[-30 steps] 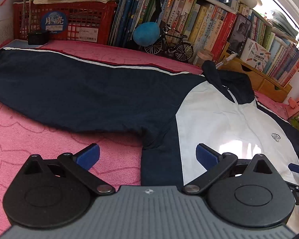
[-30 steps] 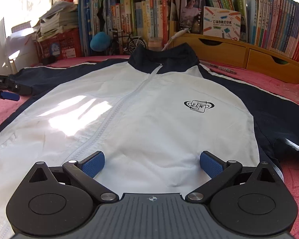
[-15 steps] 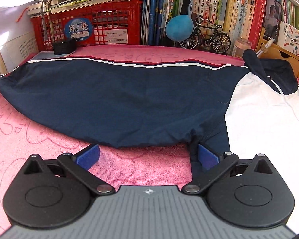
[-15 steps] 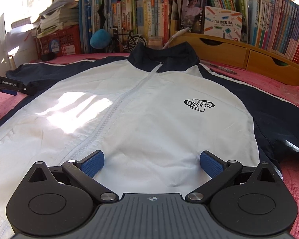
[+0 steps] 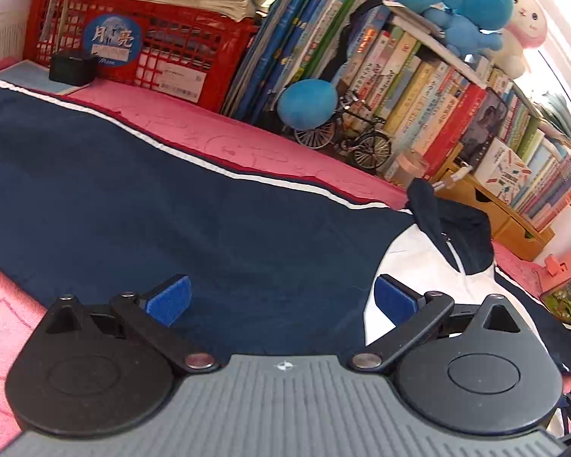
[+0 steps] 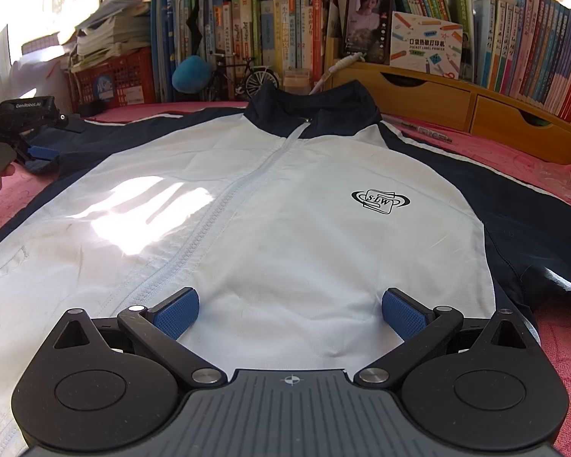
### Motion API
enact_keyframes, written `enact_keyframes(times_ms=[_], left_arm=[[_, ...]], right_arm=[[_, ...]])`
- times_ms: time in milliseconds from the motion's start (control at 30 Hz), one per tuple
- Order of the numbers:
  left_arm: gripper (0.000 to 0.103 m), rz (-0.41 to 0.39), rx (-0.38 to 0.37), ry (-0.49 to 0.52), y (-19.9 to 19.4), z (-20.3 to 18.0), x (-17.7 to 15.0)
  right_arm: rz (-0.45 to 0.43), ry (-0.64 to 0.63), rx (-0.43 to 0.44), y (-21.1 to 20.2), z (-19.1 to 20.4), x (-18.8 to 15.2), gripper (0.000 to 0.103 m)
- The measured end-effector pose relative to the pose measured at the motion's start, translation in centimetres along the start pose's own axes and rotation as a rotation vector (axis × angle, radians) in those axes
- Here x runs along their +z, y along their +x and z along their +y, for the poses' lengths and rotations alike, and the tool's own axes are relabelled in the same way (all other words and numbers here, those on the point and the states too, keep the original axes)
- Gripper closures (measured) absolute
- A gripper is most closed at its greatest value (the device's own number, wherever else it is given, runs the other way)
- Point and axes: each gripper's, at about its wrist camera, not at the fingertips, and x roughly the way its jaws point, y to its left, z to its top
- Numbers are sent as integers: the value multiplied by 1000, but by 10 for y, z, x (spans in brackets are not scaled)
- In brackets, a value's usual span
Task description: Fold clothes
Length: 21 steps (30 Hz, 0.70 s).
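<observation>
A white and navy zip jacket lies flat, front up, on the pink cloth. Its navy left sleeve stretches out sideways with a white stripe along its far edge. My left gripper is open, its blue pads over the sleeve near the armpit; it also shows at the left of the right wrist view. My right gripper is open and empty, low over the white front near the hem. The collar points at the bookshelf.
A red crate with papers, a row of books, a blue plush and a model bicycle line the far edge. Wooden drawers stand at the back right. A black box sits by the crate.
My left gripper has moved forward over the navy sleeve and tilted; before it was above the pink cloth below the sleeve. The right gripper has hardly moved. Both stay open.
</observation>
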Motion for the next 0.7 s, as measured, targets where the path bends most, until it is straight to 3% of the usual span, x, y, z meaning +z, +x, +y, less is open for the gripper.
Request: enact_keyframes(times_ms=[100, 167, 333, 500, 600, 700], left_arm=[[0, -28, 65, -21, -5, 26, 11], [0, -38, 154, -7, -7, 41, 19], [0, -45, 488, 93, 2, 75, 40], [0, -55, 630, -3, 12, 101, 67], [1, -129, 642, 41, 9, 86, 73], [1, -205, 512, 109, 5, 63, 73]], right_arm=[[0, 1, 0, 0, 0, 0, 0], [1, 1, 0, 0, 0, 0, 0], [1, 2, 0, 0, 0, 1, 0], [2, 2, 0, 1, 0, 1, 0], [2, 2, 1, 1, 0, 1, 0], [2, 2, 1, 1, 0, 1, 0]])
